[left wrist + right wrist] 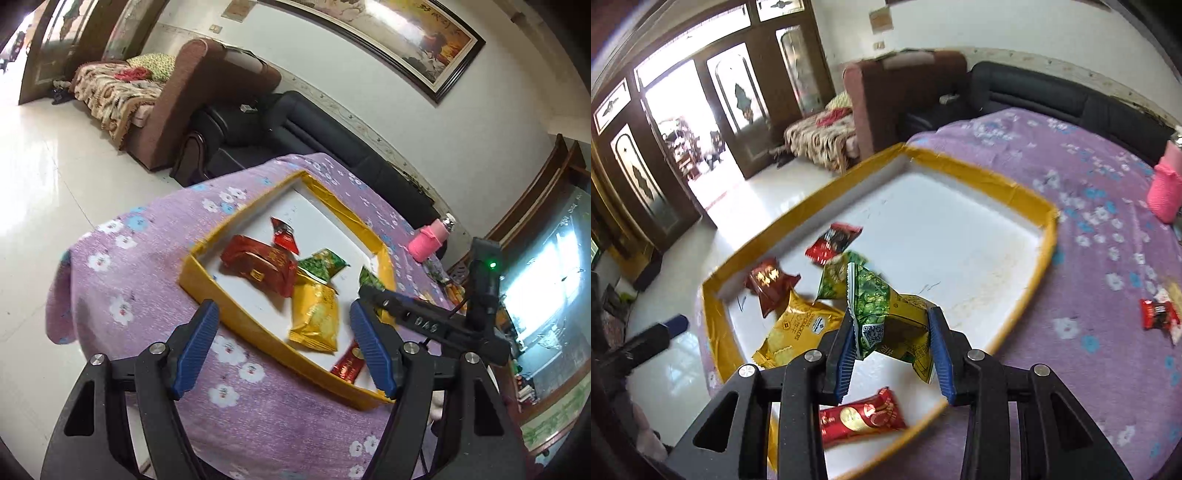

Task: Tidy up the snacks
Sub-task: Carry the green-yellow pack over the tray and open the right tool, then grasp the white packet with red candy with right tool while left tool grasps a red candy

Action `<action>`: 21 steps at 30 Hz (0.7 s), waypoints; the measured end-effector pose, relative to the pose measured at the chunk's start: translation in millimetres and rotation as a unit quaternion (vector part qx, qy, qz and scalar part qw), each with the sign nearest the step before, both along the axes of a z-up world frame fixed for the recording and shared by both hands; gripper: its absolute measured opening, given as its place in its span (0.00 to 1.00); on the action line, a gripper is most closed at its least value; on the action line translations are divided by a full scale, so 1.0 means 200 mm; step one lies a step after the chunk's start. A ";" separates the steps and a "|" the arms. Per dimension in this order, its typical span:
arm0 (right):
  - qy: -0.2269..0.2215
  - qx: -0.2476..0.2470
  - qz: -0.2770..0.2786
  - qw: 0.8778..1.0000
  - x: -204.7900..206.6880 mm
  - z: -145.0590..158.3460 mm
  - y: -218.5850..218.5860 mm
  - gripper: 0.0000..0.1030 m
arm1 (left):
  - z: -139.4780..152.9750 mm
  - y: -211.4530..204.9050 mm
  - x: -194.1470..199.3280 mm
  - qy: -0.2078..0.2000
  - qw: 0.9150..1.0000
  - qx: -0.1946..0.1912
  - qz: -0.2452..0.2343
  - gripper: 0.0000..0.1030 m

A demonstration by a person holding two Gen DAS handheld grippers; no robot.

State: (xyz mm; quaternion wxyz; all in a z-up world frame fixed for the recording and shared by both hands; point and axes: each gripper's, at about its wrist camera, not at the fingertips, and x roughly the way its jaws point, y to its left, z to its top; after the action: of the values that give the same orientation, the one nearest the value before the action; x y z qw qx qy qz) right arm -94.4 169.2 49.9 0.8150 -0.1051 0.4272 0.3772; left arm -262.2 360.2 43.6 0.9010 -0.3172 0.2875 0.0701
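A shallow yellow-rimmed tray [207, 291] [1008, 184] with a white floor sits on the purple flowered tablecloth. In it lie a yellow chip packet [317, 317] [798, 328], red packets [258, 264] [772, 284], a small red sachet [284, 236] [833, 240], a green packet [321, 264] [833, 277] and a red bar [860, 417]. My right gripper [892, 343] is shut on a green and yellow snack packet [886, 317] above the tray; it also shows in the left wrist view [417, 314]. My left gripper [284, 343] is open and empty over the tray's near edge.
A red snack packet [1156, 314] lies loose on the cloth right of the tray. A pink knitted bottle [430, 240] [1165, 188] stands at the far right. Sofas stand behind the table. The table edge drops to a white tiled floor on the left.
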 end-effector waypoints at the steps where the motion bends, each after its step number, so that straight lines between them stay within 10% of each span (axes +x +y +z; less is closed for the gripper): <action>1: 0.002 -0.008 0.003 1.000 -0.01 -0.03 0.03 0.37 | 0.01 0.01 0.00 0.008 1.000 0.010 0.010 0.77; 11: 0.005 0.046 -0.021 0.999 0.01 0.09 -0.15 0.59 | 0.02 -0.04 0.02 -0.028 0.999 -0.016 -0.042 0.80; 21: -0.041 0.028 -0.250 0.967 0.47 0.21 -1.05 0.59 | 0.08 -0.27 0.12 -0.026 0.990 0.016 -0.139 0.80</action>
State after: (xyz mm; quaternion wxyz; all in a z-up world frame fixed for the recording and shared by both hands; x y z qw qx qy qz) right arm -0.5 -40.4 92.6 0.9030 0.0128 0.3952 0.1682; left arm -237.7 305.2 59.7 0.9141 -0.2614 0.3042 -0.0592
